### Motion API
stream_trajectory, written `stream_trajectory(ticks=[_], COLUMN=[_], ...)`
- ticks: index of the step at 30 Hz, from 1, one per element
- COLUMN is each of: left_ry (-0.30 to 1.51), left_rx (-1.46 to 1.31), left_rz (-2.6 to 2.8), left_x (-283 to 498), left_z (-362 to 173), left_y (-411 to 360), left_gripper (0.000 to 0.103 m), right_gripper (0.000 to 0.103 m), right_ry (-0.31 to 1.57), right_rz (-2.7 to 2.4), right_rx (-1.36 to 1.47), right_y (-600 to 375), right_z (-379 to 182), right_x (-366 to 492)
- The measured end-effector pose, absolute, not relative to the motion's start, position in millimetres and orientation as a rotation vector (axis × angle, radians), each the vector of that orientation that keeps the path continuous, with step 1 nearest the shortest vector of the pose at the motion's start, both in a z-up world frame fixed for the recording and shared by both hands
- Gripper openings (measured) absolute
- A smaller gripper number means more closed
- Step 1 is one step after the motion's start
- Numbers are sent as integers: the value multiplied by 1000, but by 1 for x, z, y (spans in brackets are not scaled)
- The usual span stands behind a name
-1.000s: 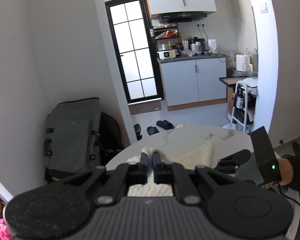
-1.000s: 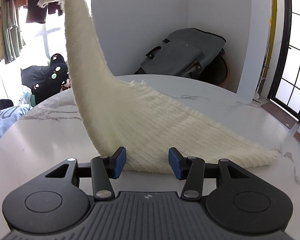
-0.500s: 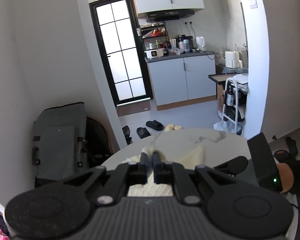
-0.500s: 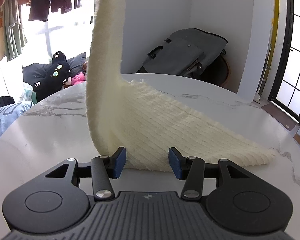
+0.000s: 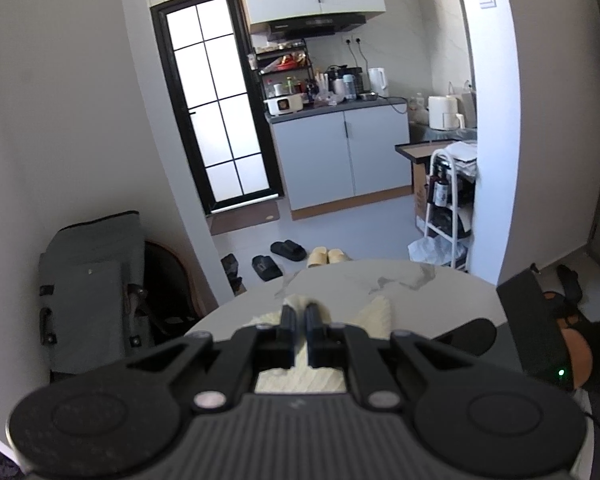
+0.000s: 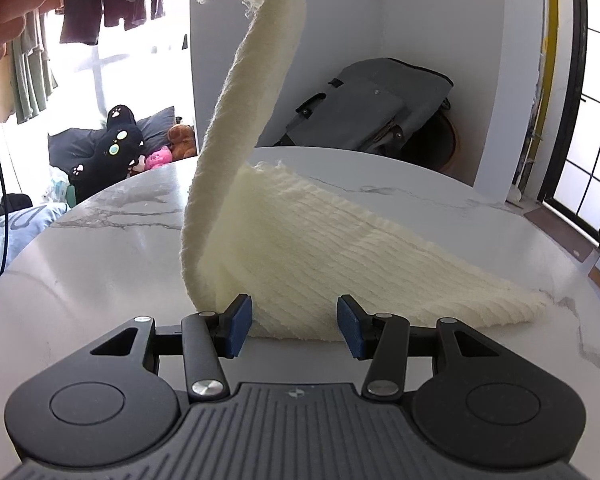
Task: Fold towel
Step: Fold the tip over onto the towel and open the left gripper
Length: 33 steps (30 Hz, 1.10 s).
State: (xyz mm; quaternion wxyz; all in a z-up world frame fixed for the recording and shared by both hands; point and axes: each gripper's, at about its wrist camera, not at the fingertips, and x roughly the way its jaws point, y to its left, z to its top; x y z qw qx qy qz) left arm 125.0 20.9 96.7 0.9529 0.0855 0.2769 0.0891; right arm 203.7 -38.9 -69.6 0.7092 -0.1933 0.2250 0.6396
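**Two grippers, one lifted corner**

Left gripper (image 5: 299,316): fingers clamped together on a corner of the cream towel (image 6: 340,248), raised toward 12 o'clock in the right wrist view. The towel's other end lies flat on the marble desk (image 6: 100,248). Right gripper (image 6: 296,326): fingers apart, empty, just short of the towel's near edge.

no legible text, labels, brands or numbers on anything in view
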Motion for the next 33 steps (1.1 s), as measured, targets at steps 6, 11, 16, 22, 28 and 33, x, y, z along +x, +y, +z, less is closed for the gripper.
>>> stream_trajectory(ticks=[6,11,16,22,28,33], left_ry=[585,593,607,635,661,683], left_rx=[185,185,188,189,186,176], left_rz=[144,127,108,72,43,37], left_x=[145,158,167,183,198,209], left_z=[91,88,83,73,62,51], left_y=[17,16,14,11,12,19], left_gripper=[5,5,5,5,5,5], right_gripper=[52,52,52,52,52,52], right_ry=[499,502,524,527,535,537], right_rz=[1415,1407,1378,1368,1346,1335], right_rx=[-413,-395,-368,-365,-362,-355], right_y=[-42,-49,-57,-64,-72,-80], right_z=[-67,-64,-63,-62,-64,-66], right_x=[207,214,224,229,236,240])
